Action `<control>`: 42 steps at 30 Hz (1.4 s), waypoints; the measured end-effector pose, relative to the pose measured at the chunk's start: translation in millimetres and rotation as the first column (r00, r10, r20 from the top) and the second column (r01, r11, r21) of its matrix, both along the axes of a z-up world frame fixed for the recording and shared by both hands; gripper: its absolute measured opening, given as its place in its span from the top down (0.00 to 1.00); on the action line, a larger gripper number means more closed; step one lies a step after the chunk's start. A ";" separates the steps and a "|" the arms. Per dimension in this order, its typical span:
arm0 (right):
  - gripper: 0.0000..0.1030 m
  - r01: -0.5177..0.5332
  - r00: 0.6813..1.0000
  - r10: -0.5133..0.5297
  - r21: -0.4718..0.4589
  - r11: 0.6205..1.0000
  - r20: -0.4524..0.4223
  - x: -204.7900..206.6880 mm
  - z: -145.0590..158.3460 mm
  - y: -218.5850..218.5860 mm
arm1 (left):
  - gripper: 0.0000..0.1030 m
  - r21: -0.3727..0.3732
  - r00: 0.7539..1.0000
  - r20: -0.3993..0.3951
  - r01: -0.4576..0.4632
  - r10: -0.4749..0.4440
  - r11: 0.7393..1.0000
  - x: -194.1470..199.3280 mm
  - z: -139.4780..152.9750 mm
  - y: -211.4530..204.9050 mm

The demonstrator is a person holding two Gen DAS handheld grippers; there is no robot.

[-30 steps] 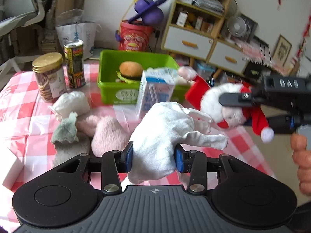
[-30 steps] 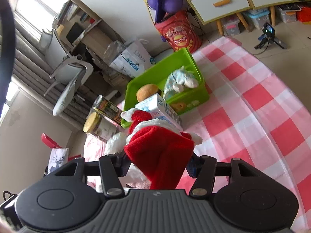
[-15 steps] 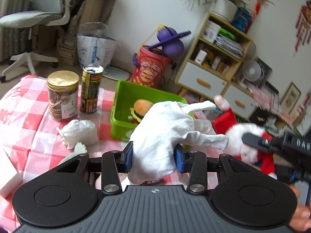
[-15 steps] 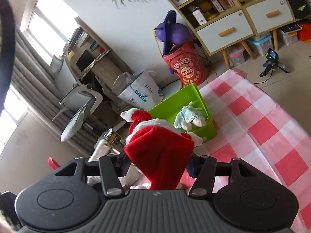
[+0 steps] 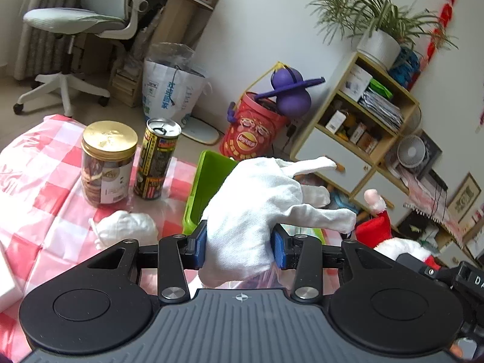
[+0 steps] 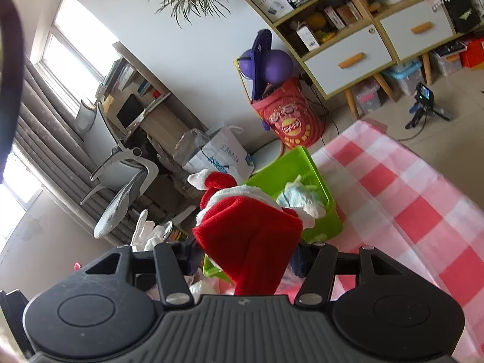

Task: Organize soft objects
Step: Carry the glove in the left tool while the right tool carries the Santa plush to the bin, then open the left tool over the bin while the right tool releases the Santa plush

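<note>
My left gripper (image 5: 240, 246) is shut on a white cloth glove (image 5: 257, 208), held in the air just in front of the green bin (image 5: 208, 181). The glove's fingers point right, and it hides most of the bin. My right gripper (image 6: 246, 257) is shut on a red and white Santa hat (image 6: 248, 236), raised over the near side of the green bin (image 6: 320, 193). A pale blue soft toy (image 6: 299, 195) lies inside that bin. In the left wrist view the Santa hat (image 5: 378, 227) shows at the right. A balled white cloth (image 5: 127, 230) rests on the checked tablecloth (image 5: 39, 181).
A gold-lidded jar (image 5: 107, 163) and a tall drink can (image 5: 157, 158) stand left of the bin. Beyond the table are an office chair (image 5: 87, 21), a white bag (image 5: 172, 90), a red snack drum (image 5: 257, 133) and a wooden shelf unit (image 5: 357, 127). A white block (image 5: 7, 284) sits at the left edge.
Both grippers have tilted upward, bringing more of the room into view. The left one rose with the glove and rolled; the milk carton and pink plush have dropped out of sight. Both grips are unchanged.
</note>
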State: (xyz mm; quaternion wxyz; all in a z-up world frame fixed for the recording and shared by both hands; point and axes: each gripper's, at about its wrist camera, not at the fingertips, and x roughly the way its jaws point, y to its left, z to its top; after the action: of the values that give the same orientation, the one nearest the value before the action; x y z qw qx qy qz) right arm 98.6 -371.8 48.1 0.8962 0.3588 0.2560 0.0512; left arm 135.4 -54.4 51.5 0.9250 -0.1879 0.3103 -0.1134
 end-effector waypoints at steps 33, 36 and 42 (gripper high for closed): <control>0.59 0.044 0.999 -0.044 0.032 0.999 0.000 112.2 -28.0 15.5 | 0.57 -0.065 0.996 -0.066 -0.070 0.065 0.995 86.5 -25.4 -26.3; 0.59 0.048 0.999 -0.047 0.059 0.997 -0.013 121.2 -32.4 15.1 | 0.57 -0.070 0.995 -0.070 -0.077 0.072 0.995 94.3 -28.2 -25.6; 0.57 0.084 0.996 -0.081 0.064 0.994 -0.039 136.0 -40.9 14.2 | 0.55 -0.075 0.994 -0.081 -0.082 0.076 0.994 108.5 -35.1 -26.4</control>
State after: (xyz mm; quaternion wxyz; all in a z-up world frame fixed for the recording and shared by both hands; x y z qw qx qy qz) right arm 234.6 -357.6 7.2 0.8804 0.3993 0.2554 0.0160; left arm 243.9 -80.7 16.5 0.9079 -0.2404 0.3336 -0.0814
